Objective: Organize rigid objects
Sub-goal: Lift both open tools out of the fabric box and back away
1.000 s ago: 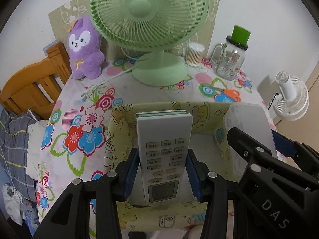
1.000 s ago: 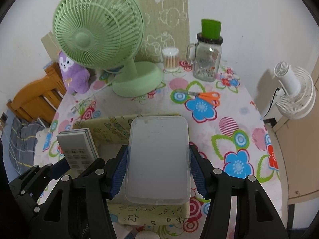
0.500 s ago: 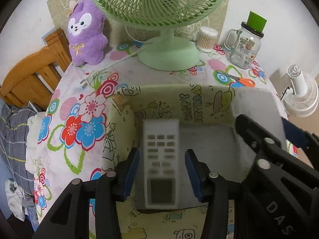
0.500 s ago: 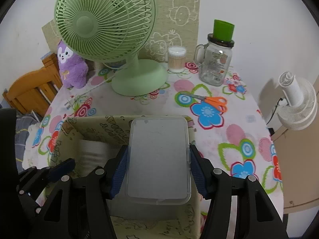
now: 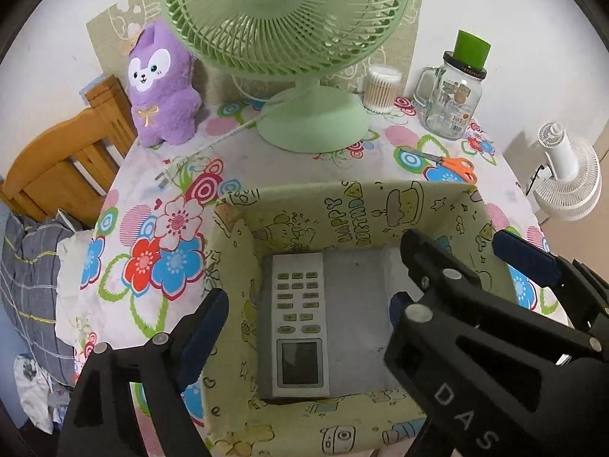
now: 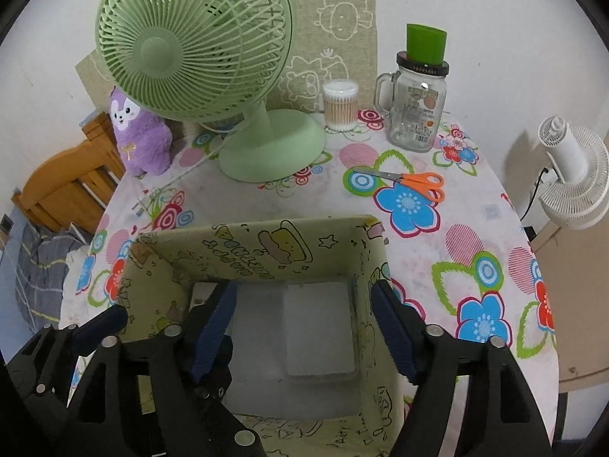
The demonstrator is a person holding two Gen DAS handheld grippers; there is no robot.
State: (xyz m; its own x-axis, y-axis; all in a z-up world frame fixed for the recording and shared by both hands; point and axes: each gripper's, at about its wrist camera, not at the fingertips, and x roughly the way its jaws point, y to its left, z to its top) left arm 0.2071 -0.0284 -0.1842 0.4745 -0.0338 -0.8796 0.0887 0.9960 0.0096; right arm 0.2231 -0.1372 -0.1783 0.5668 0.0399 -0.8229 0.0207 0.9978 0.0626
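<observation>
A yellow-green cartoon-print storage box stands at the table's near edge. A white remote control lies flat on its grey floor, on the left side. A clear plastic case lies flat on the floor at the right. My left gripper is open and empty, above the remote. My right gripper is open and empty, above the case, with its jaws straddling the box's right part.
On the floral tablecloth behind the box stand a green desk fan, a purple plush toy, a cotton swab tub and a glass mug jar with a green lid. Orange scissors lie at right. A white fan stands beyond the table.
Both grippers lowered their objects into the box and opened. The remote and the clear case now lie on the box floor, released.
</observation>
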